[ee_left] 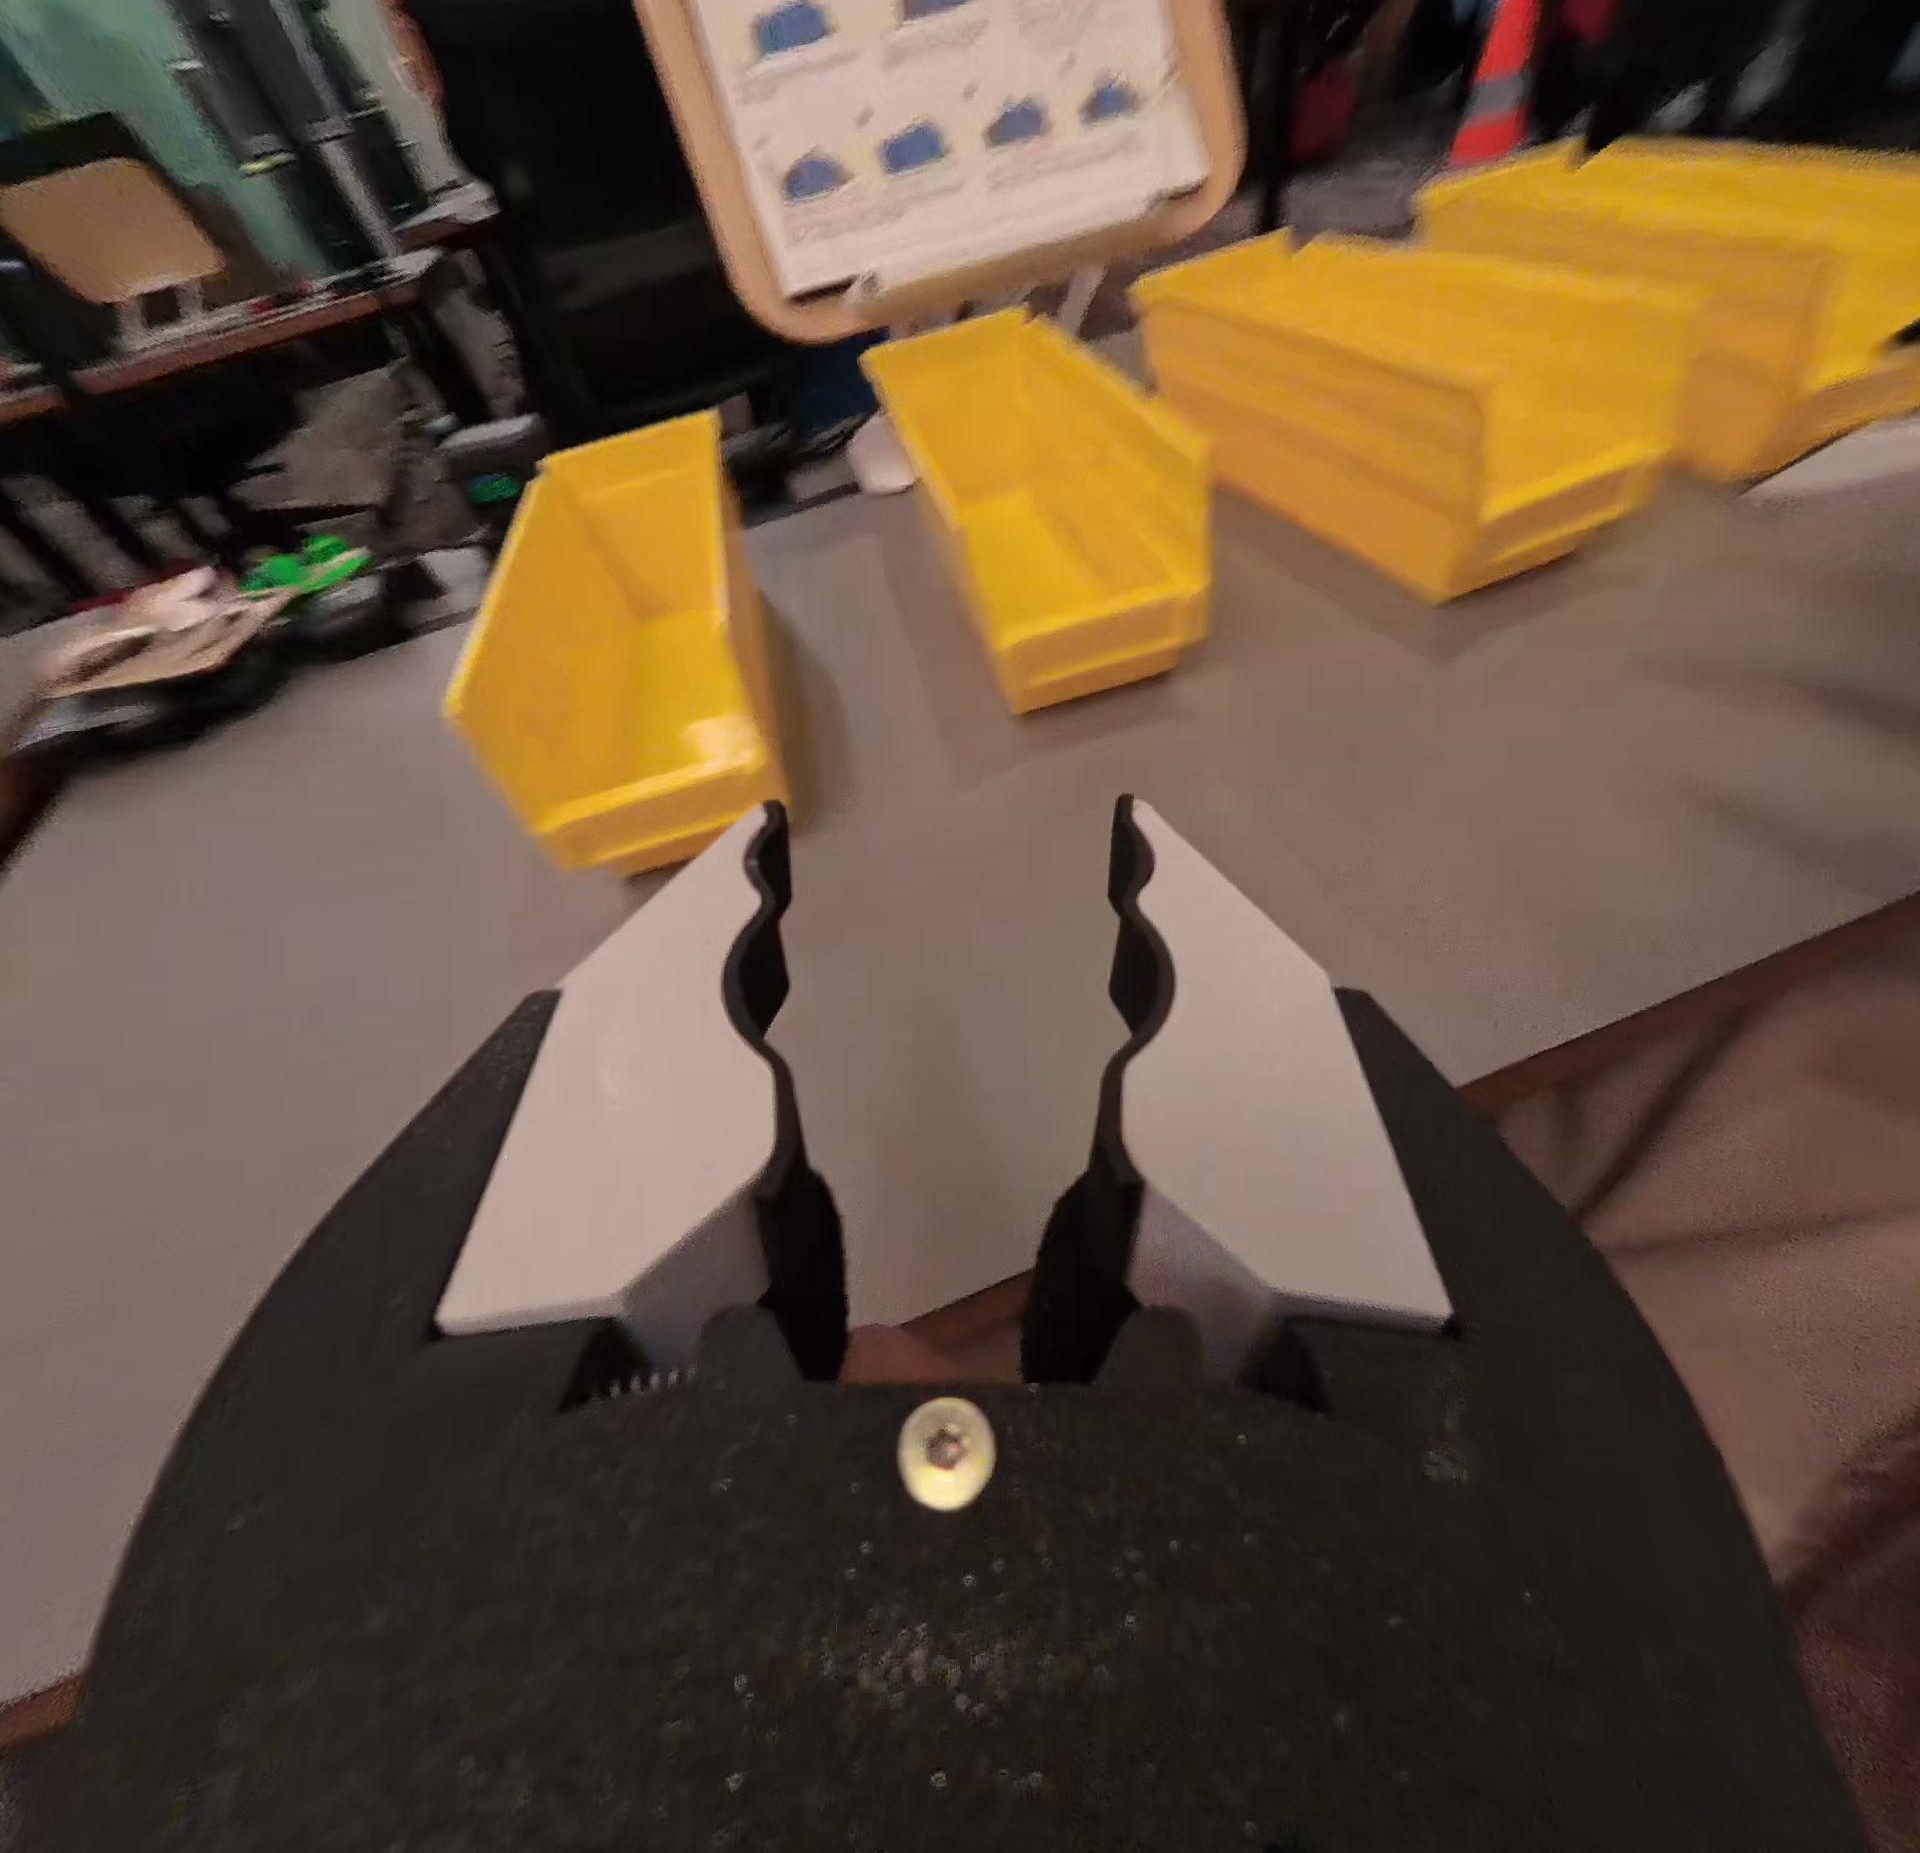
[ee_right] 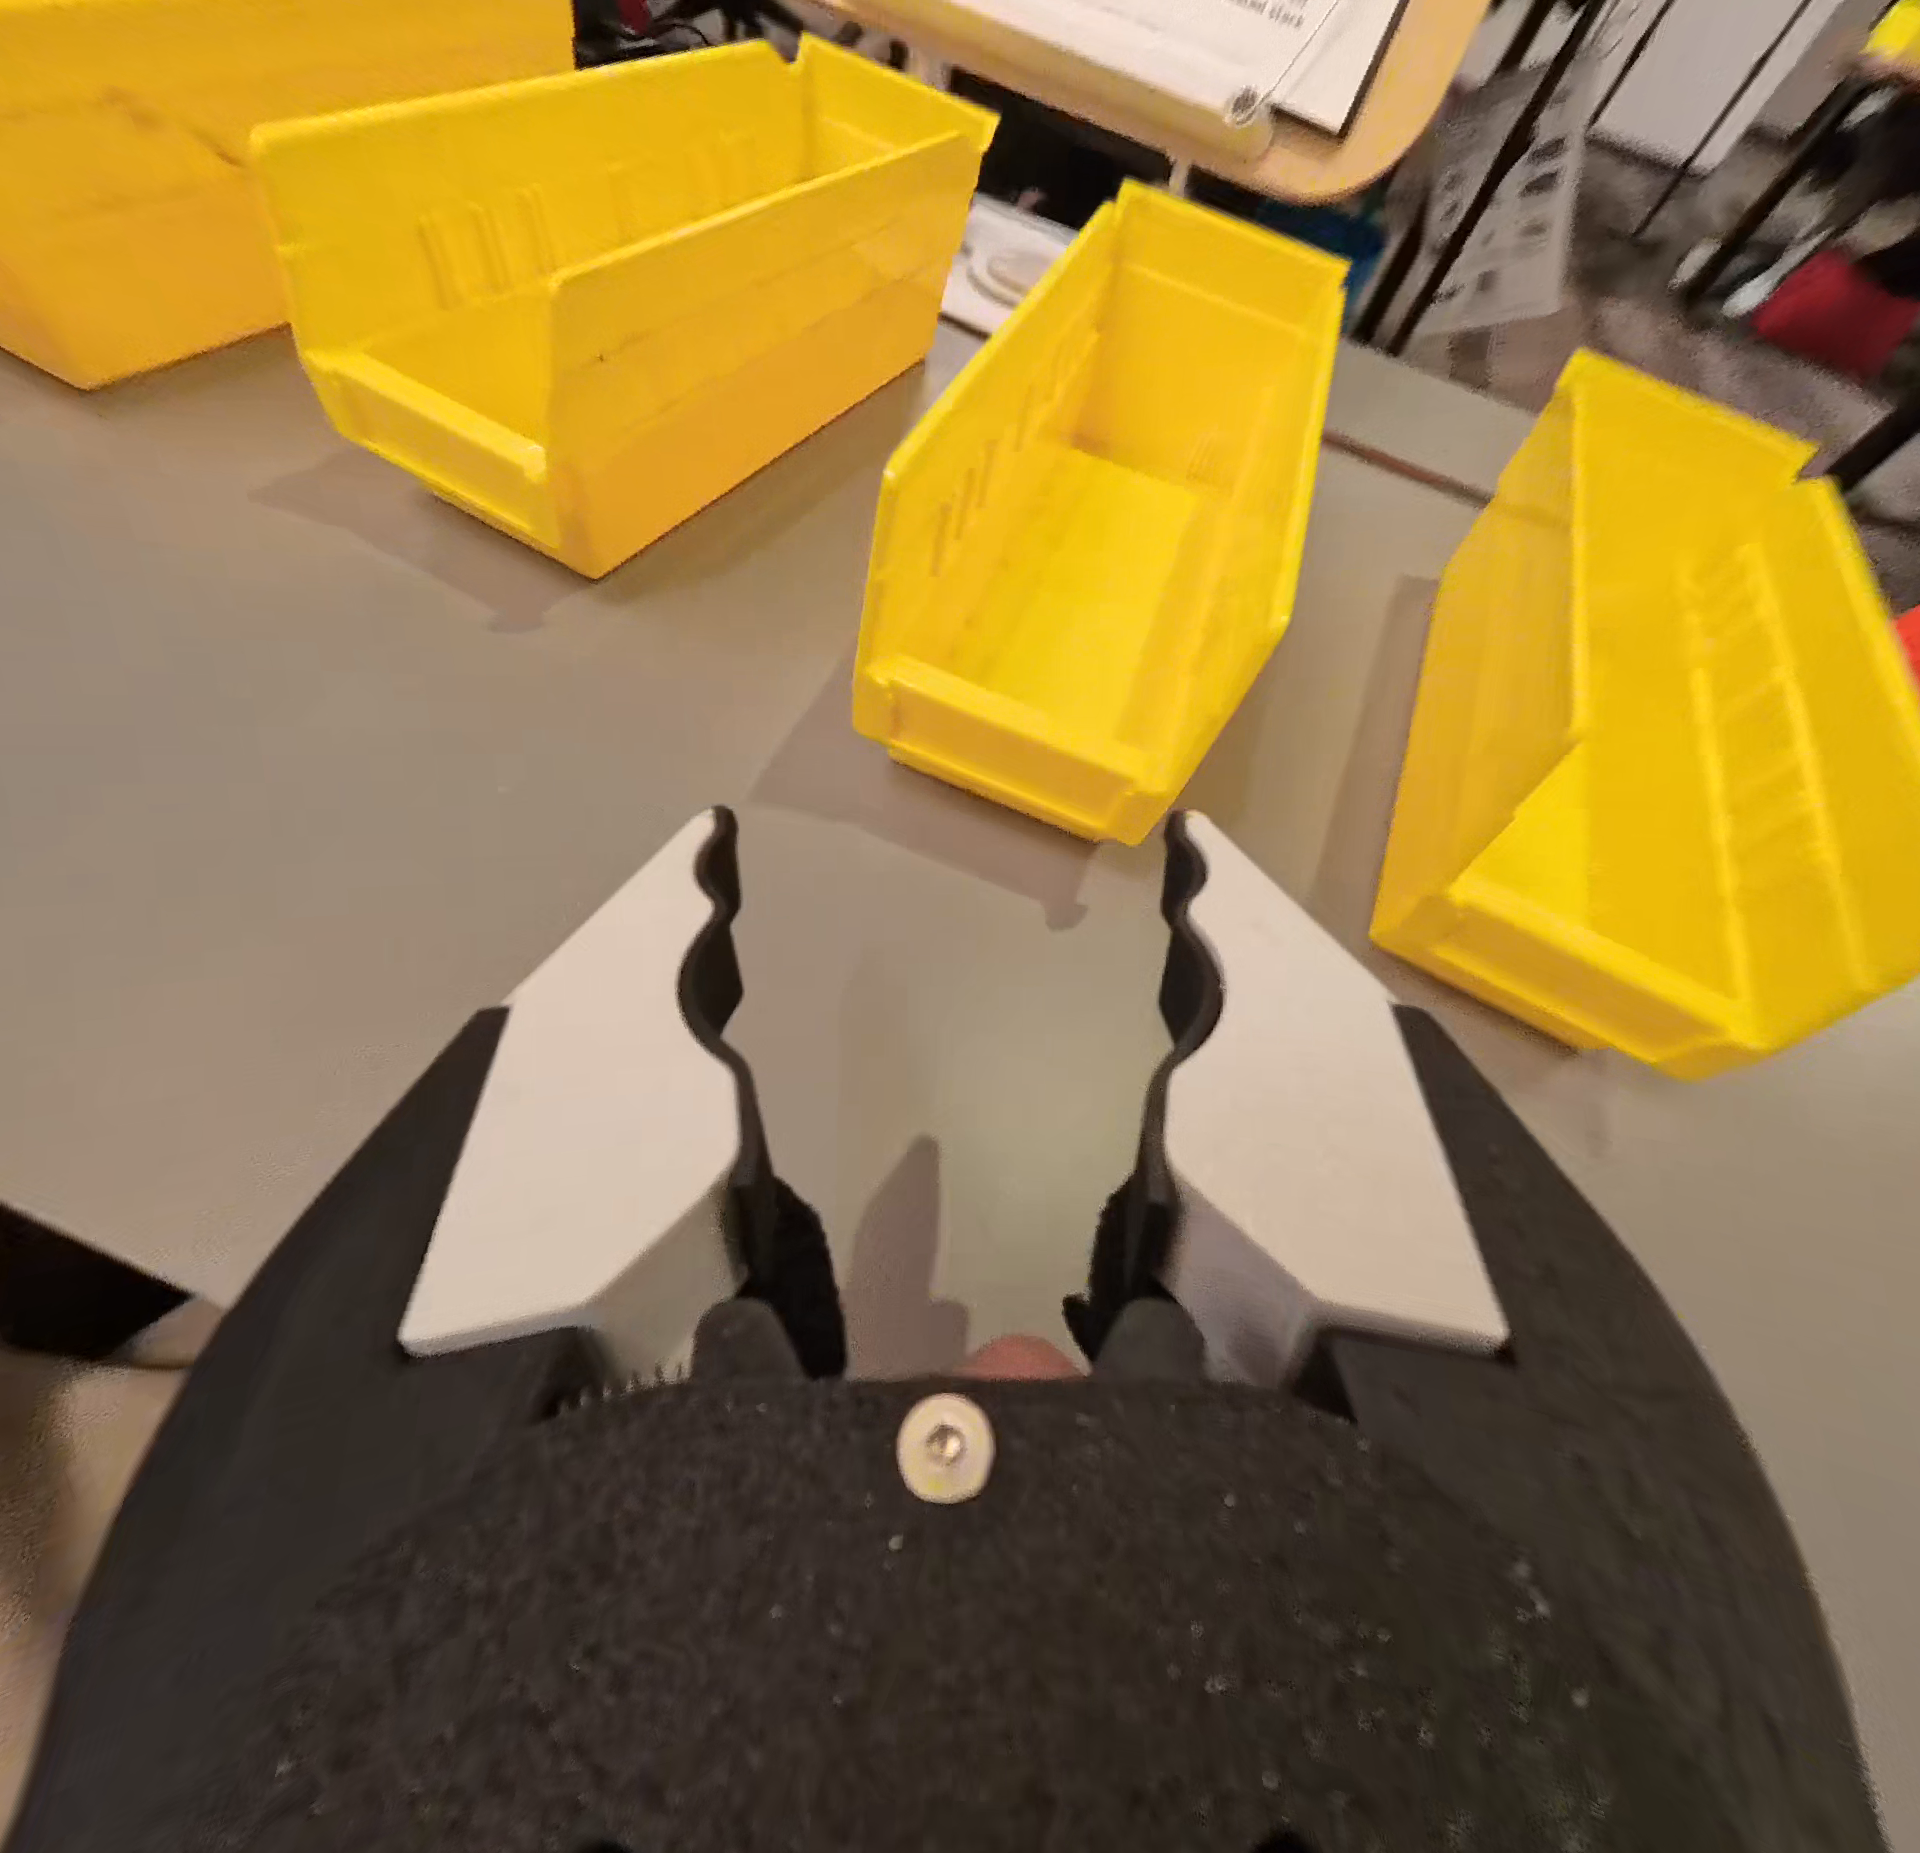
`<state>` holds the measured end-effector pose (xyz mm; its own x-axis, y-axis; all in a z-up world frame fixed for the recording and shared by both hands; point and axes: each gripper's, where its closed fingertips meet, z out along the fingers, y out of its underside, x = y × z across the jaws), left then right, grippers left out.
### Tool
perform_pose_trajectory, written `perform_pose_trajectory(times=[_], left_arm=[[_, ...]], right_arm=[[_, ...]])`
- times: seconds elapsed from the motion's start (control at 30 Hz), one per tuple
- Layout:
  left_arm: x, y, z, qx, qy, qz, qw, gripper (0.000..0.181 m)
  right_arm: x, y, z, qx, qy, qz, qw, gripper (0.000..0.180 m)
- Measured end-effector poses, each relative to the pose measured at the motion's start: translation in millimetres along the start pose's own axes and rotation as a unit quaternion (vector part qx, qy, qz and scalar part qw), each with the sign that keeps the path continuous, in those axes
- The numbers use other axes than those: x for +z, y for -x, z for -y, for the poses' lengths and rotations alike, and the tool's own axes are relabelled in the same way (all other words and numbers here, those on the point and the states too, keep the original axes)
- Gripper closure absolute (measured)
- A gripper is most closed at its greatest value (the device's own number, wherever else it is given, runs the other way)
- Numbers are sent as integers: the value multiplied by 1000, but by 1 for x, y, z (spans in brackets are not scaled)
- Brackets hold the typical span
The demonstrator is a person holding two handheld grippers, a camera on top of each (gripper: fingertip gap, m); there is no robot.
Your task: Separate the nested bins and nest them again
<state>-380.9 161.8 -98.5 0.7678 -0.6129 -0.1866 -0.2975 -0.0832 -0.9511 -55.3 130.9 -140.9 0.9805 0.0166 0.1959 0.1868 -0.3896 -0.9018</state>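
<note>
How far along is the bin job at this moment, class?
Done: four yellow bins stand apart on the grey table, smallest, next, third and largest. In hand: nothing; the left gripper and right gripper are open and empty. Left: nesting them again.

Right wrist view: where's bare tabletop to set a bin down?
Free: the grey table left of the narrow middle bin, in front of the wide bin. Also right under the open right gripper. Crowded: the slot between the middle bin and the tilted bin.
</note>
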Motion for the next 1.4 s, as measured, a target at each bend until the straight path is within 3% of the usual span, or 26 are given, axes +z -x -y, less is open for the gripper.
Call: perform_pose_trajectory(times=[0.1, 0.27, 0.43, 0.67, 0.93, 1.4], left_arm=[[-2, 14, -17, -15, 46, 22, 999, 120], [-4, 4, -20, -120, 58, -28, 991, 123], [1, -8, -26, -162, 85, -68, 981, 132], [7, -14, -35, -154, 112, -69, 979, 132], [8, -15, -41, -144, 127, -65, 979, 133], [6, -10, -50, -187, 145, -67, 969, 140]], right_arm=[[-1, 19, 10, -3, -24, 13, 1000, 106], [-1, 53, 8, 81, -3, 99, 992, 107], [-5, 56, 6, 83, -1, 110, 990, 111], [-11, 59, -3, 105, 39, 123, 986, 117], [-9, 61, -8, 65, 54, 105, 991, 118], [-8, 66, -7, 71, 56, 115, 989, 119]])
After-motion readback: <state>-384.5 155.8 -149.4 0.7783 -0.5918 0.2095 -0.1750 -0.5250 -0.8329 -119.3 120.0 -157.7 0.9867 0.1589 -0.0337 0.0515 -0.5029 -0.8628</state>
